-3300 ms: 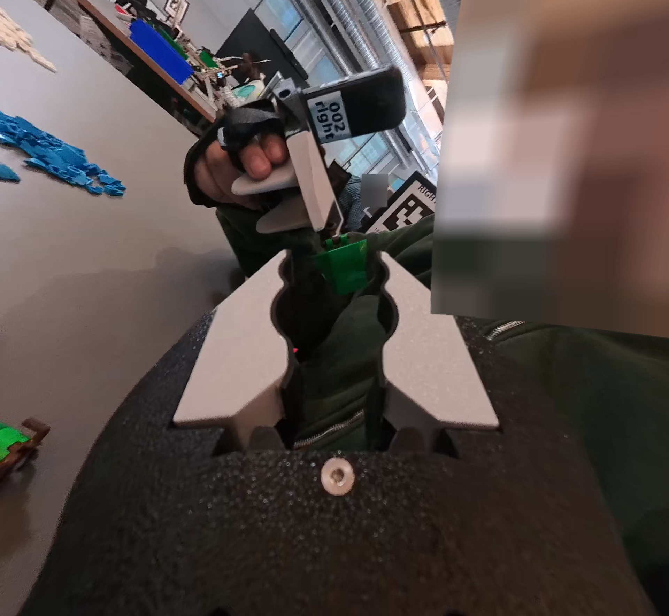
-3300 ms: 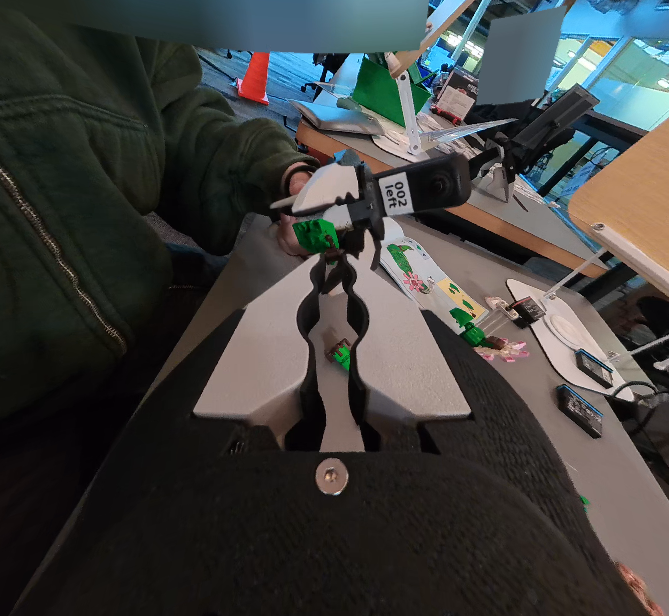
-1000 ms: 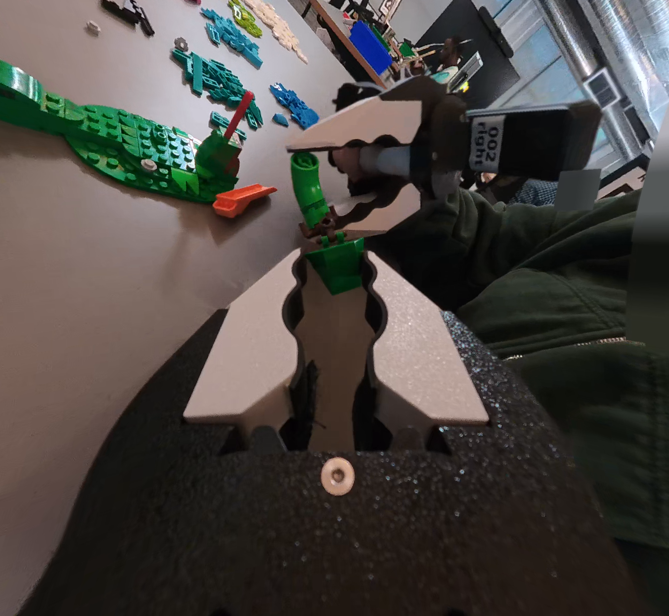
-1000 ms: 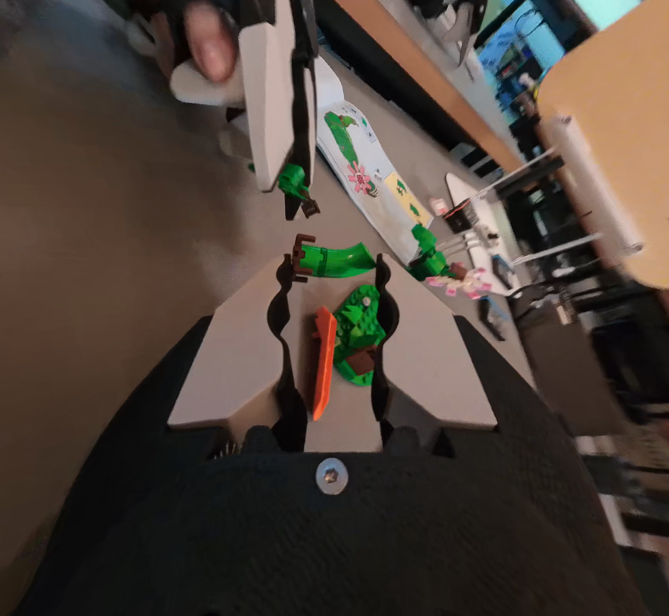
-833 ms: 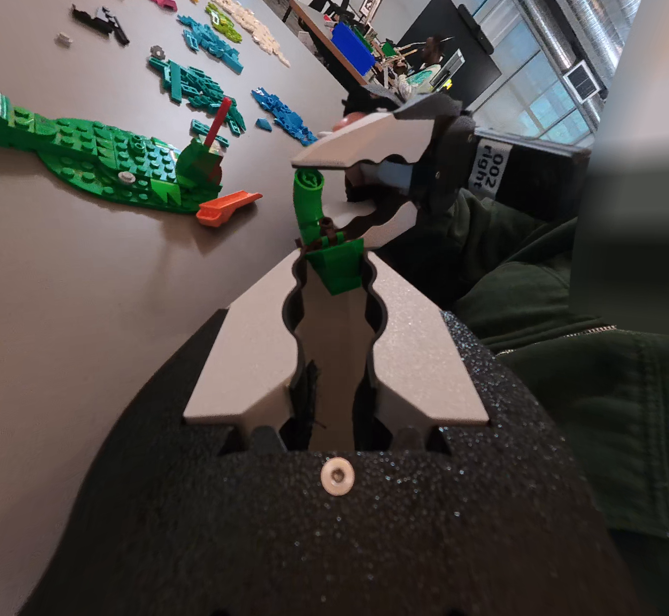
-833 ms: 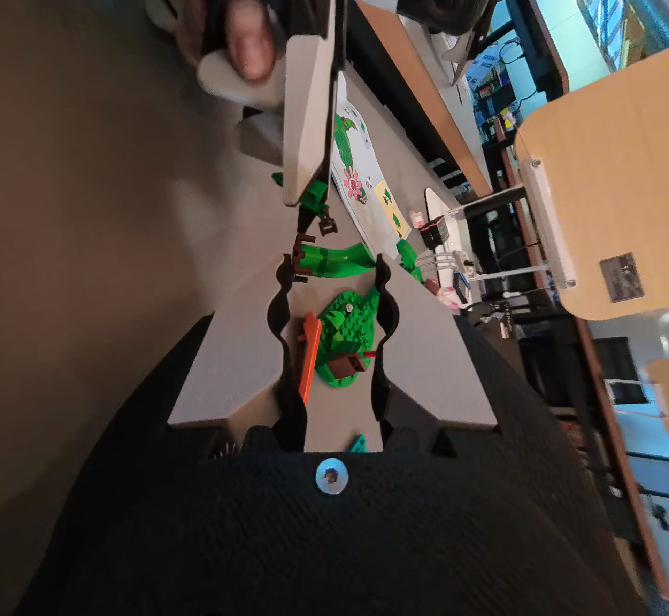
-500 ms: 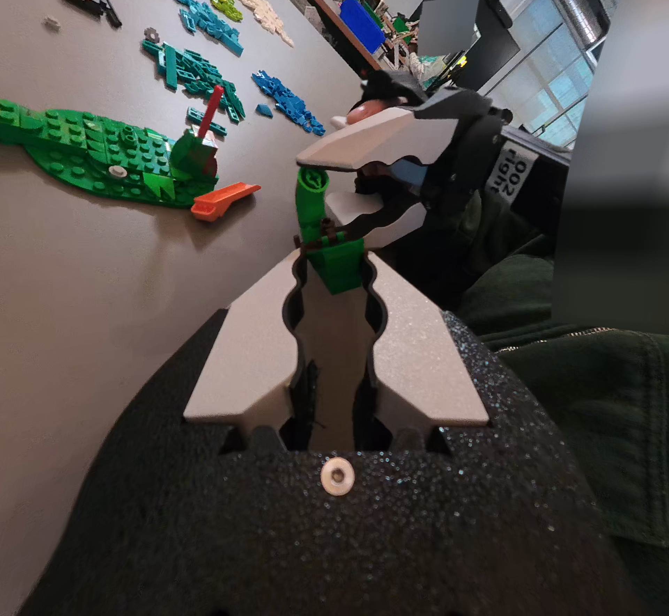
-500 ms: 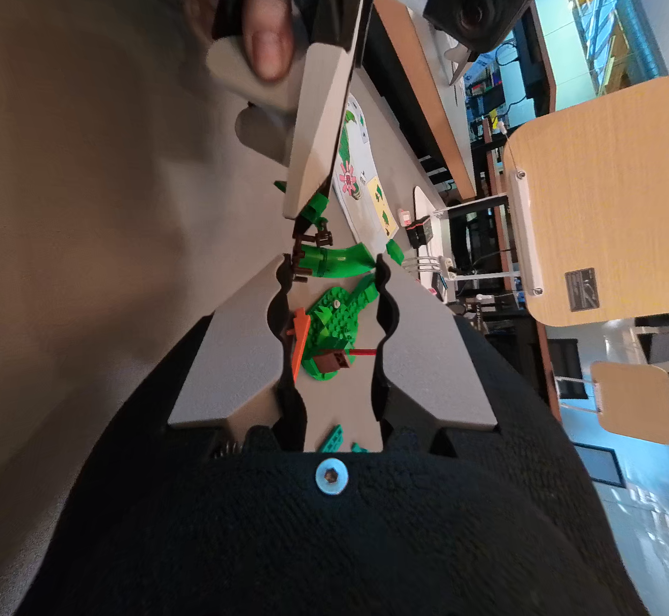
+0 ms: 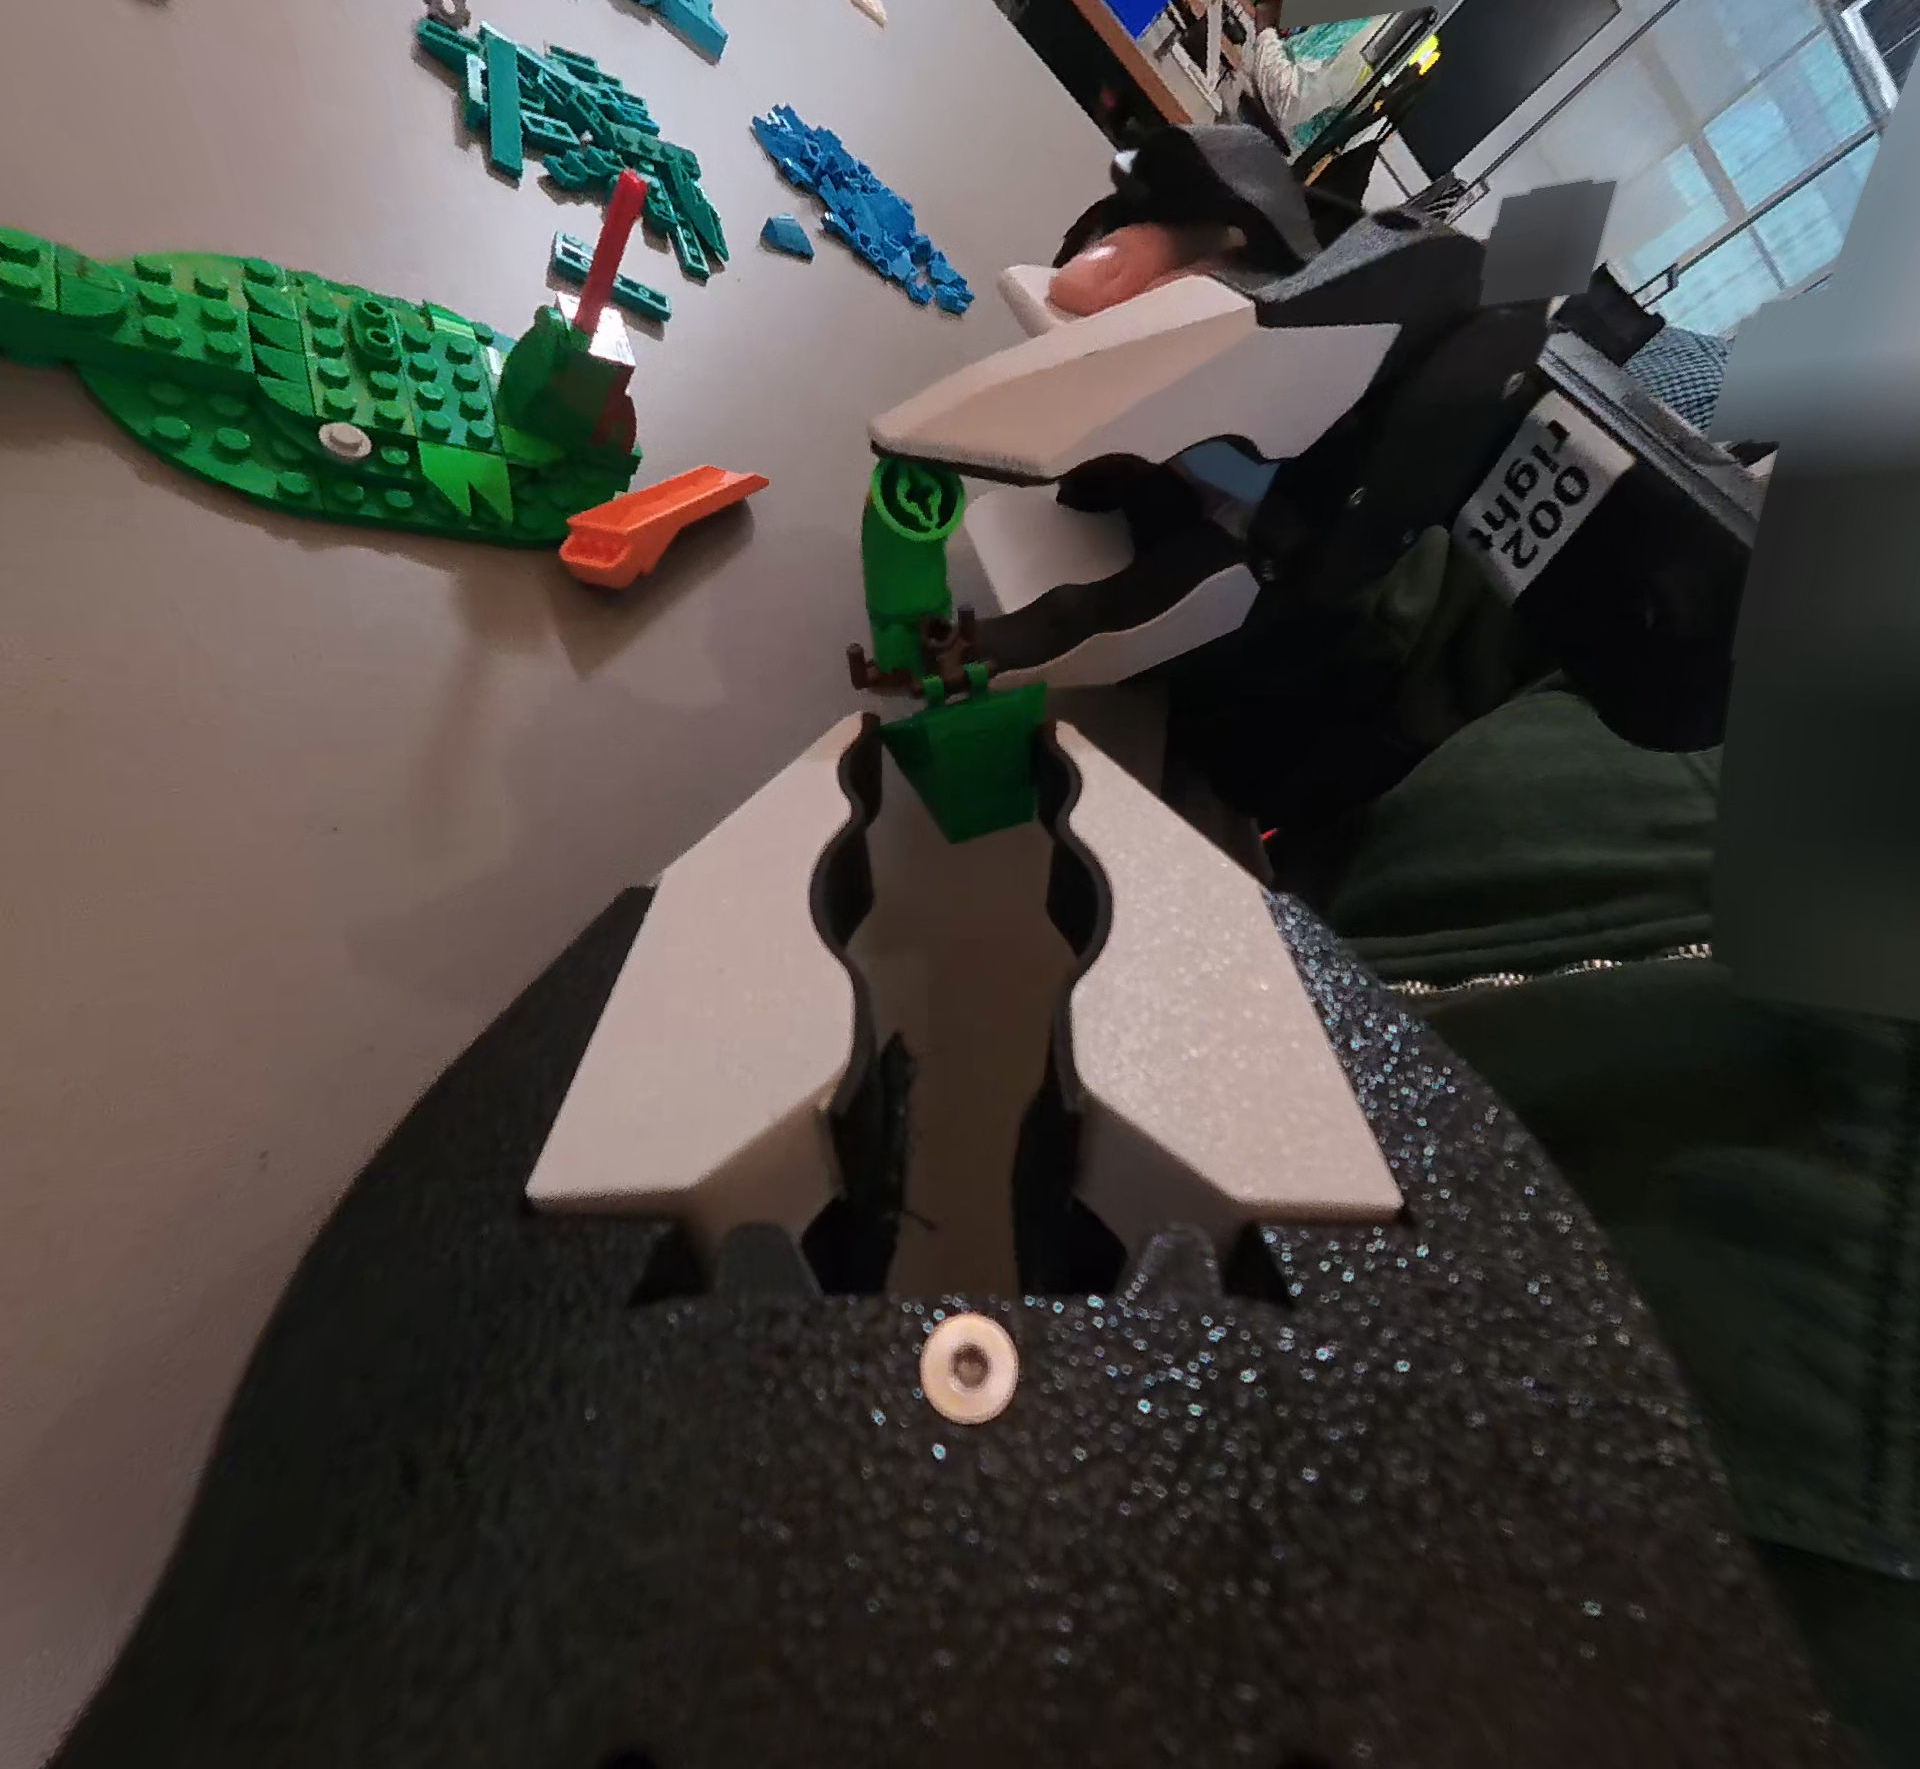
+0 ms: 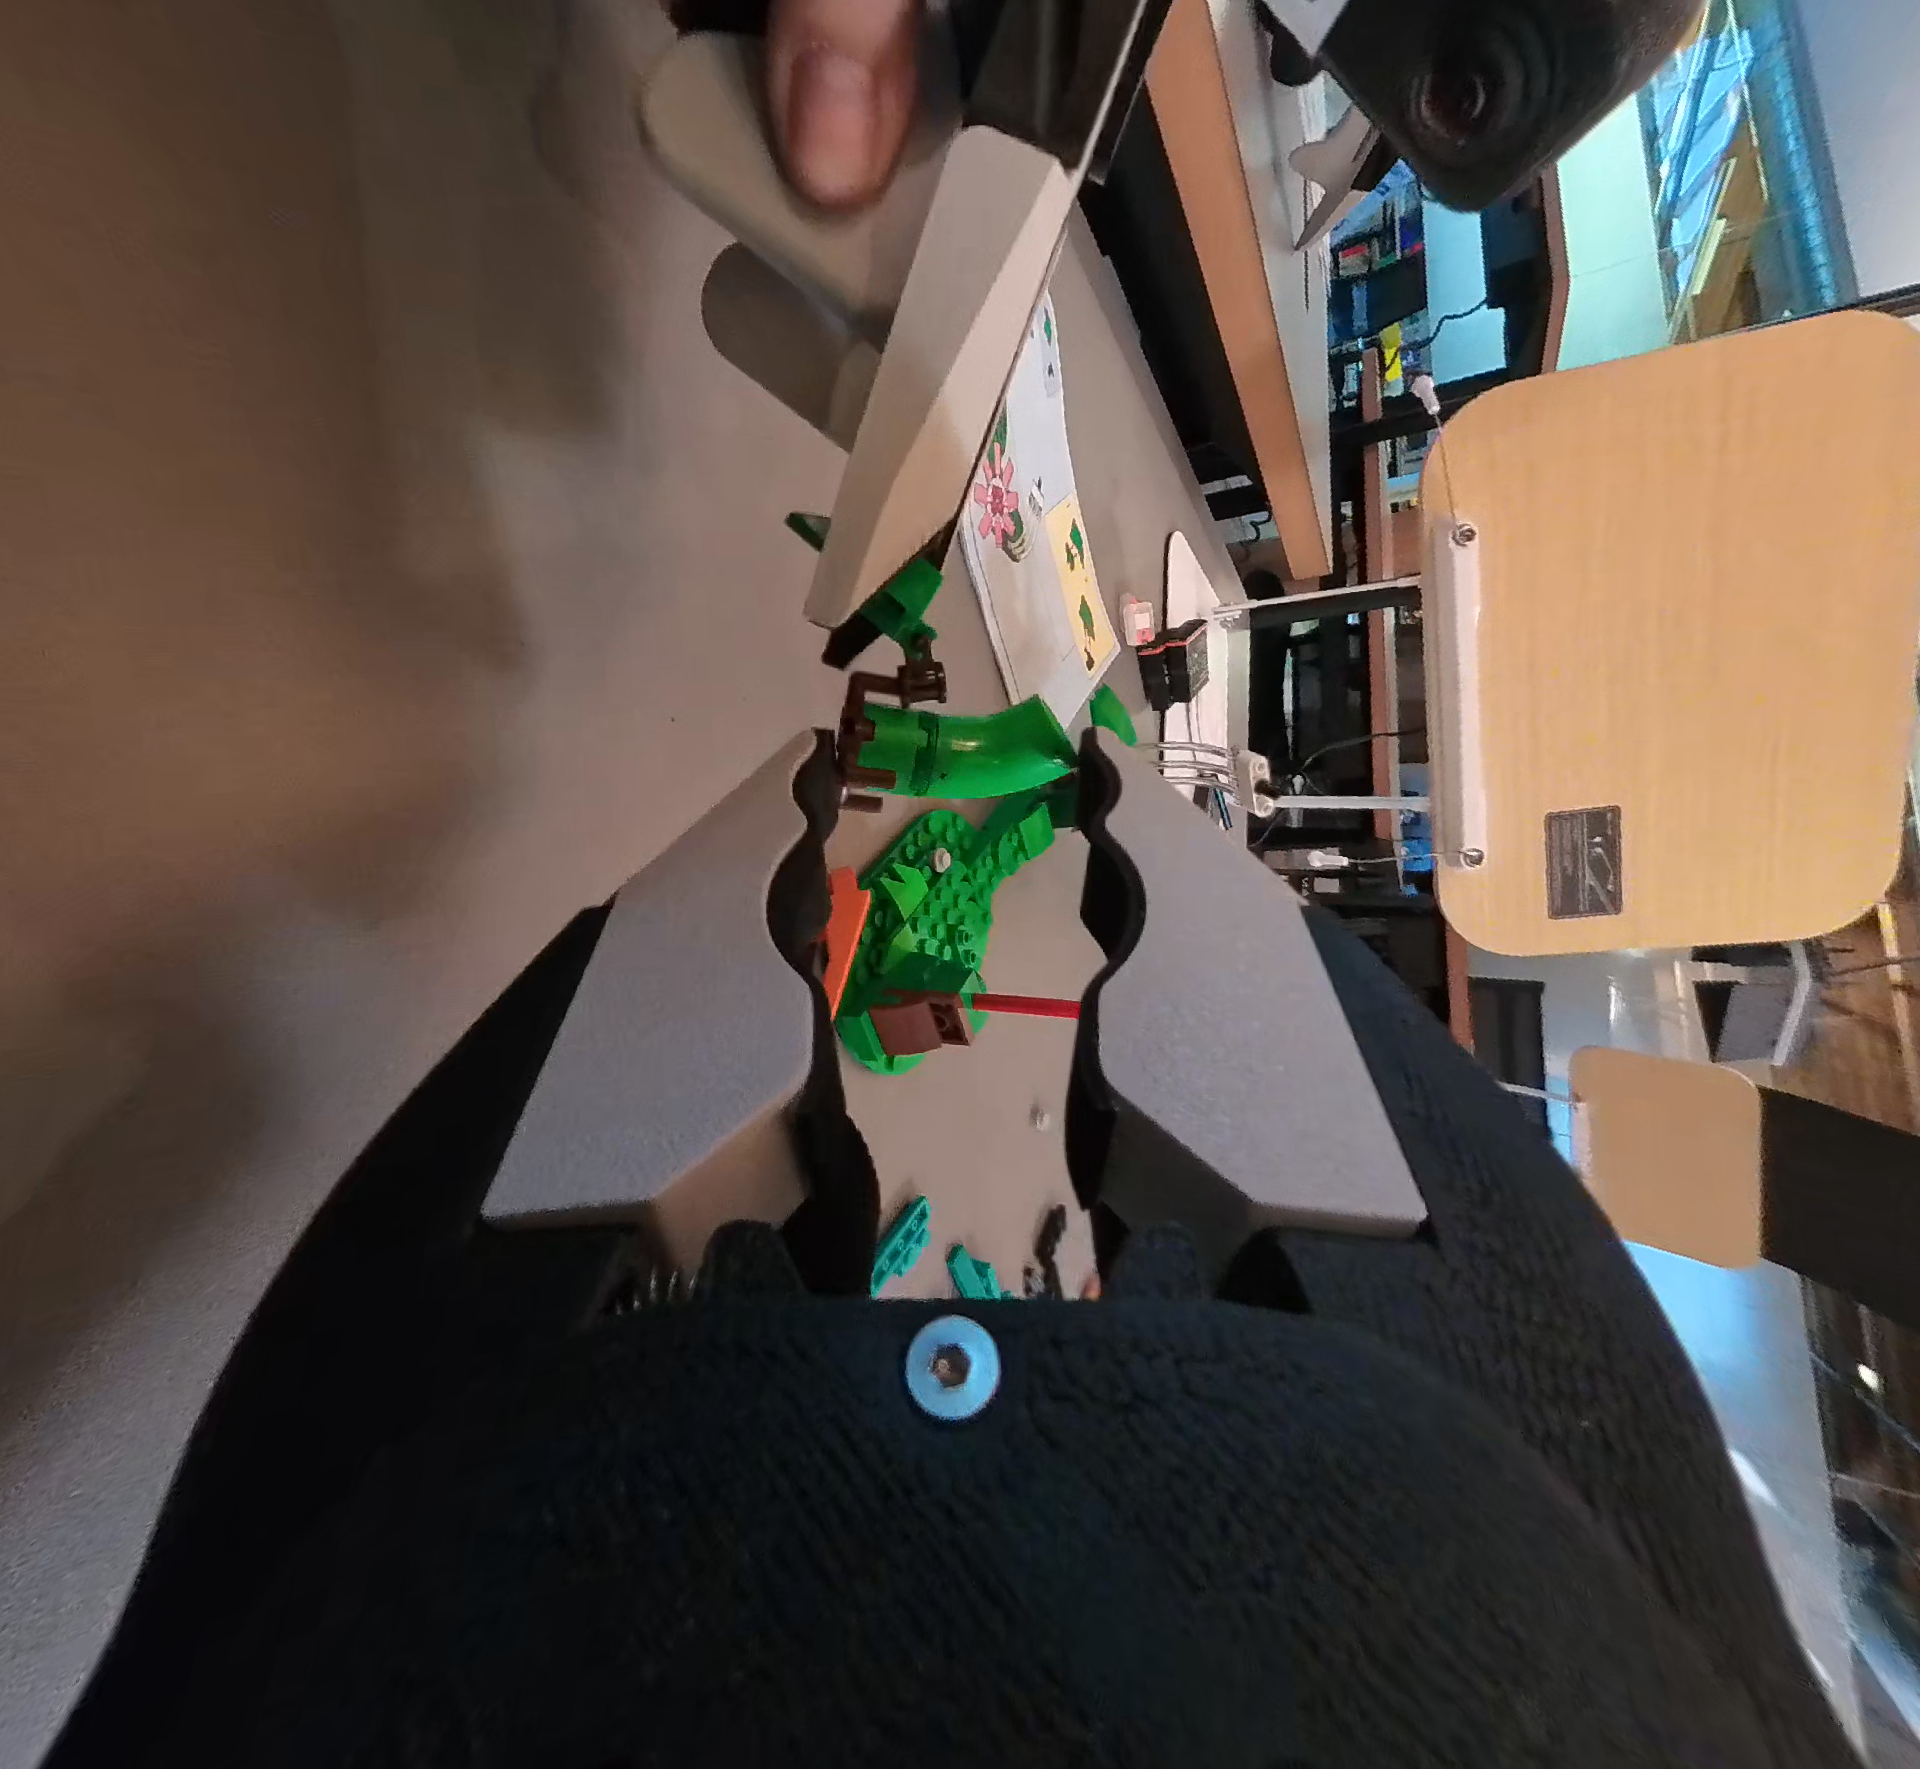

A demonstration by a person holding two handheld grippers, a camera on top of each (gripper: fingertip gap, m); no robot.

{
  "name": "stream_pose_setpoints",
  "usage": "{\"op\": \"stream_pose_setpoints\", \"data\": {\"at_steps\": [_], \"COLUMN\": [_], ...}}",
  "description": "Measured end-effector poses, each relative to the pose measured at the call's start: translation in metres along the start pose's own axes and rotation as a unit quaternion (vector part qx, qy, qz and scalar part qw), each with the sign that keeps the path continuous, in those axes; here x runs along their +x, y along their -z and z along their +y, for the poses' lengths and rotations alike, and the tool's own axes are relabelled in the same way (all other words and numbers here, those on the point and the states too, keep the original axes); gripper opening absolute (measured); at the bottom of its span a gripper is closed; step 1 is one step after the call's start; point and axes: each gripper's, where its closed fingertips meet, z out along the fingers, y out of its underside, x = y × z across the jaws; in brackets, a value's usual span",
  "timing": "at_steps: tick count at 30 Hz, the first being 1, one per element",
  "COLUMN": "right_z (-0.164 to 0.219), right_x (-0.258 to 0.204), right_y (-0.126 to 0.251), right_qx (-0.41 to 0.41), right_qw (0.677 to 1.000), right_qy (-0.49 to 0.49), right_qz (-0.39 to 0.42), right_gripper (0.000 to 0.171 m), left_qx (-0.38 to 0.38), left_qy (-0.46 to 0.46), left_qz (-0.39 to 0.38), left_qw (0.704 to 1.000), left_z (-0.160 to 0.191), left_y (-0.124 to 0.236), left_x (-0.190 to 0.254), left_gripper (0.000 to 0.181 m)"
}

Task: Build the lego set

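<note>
Left gripper [image 9: 961, 753] pinches a glossy green wedge [image 9: 966, 769]; right gripper [image 10: 951, 763] clamps a curved, apparently tubular stem [image 10: 961, 745].

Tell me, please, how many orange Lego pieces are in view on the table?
1: the orange piece lies flat on the grey table, right beside the green leaf-shaped build. Others may be hidden behind the grippers.

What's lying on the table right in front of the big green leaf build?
An orange wedge piece lies beside the green leaf build's edge. Whether they touch can't be told. The table under the build is covered.
</note>
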Motion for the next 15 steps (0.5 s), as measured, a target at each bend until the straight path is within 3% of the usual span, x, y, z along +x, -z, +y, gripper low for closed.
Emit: {"op": "stream_pose_setpoints", "data": {"at_steps": [7, 15], "right_z": [-0.001, -0.002], "right_x": [-0.003, -0.01], "right_y": [0.0, 0.004], "right_qx": [-0.007, -0.026], "right_qw": [1.0, 0.99], "right_qy": [0.029, 0.137], "right_qz": [-0.001, -0.003], "right_gripper": [0.046, 0.045], "left_qx": [-0.034, -0.062], "left_qy": [-0.002, 0.01], "left_qz": [-0.012, -0.01], "left_qw": [0.999, 0.998], "left_z": [0.01, 0.019], "left_y": [-0.005, -0.011], "left_x": [-0.002, -0.001], "left_gripper": [0.028, 0.028]}}
